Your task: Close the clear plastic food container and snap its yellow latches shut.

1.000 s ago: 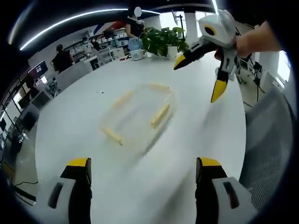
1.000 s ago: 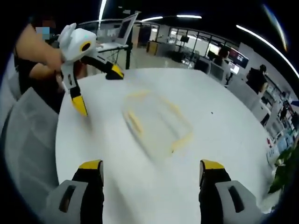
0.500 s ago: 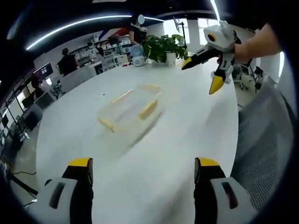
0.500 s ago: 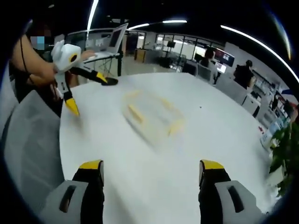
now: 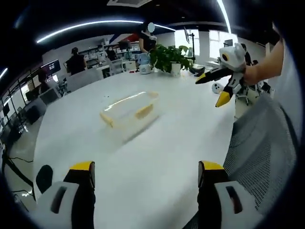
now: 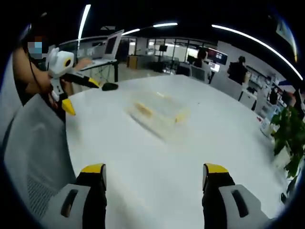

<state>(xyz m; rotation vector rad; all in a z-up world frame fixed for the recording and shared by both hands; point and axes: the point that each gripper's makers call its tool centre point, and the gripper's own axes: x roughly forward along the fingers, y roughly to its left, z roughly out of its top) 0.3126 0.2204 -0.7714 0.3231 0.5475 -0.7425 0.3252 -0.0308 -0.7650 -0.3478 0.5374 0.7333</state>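
Both grippers are drawn back since the earlier frames. Left gripper view: left gripper (image 5: 144, 174) jaws apart, empty; clear container (image 5: 128, 109) mid-table, well ahead. Right gripper view: right gripper (image 6: 155, 176) likewise apart; container (image 6: 159, 109) probably light, stiff, slippery, best pressed at its yellow latches (image 6: 144, 109).

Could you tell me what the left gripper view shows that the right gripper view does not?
The left gripper view takes in the right gripper, jaws apart, held over the table's far right edge, plus a white pot under the potted plant.

The right gripper view takes in the left gripper, jaws apart, an open laptop on a stand behind it, and a dark computer mouse on the table.

Both share the white round table, the clear food container with yellow latches lying on it, the potted plant and the grey mesh chair.
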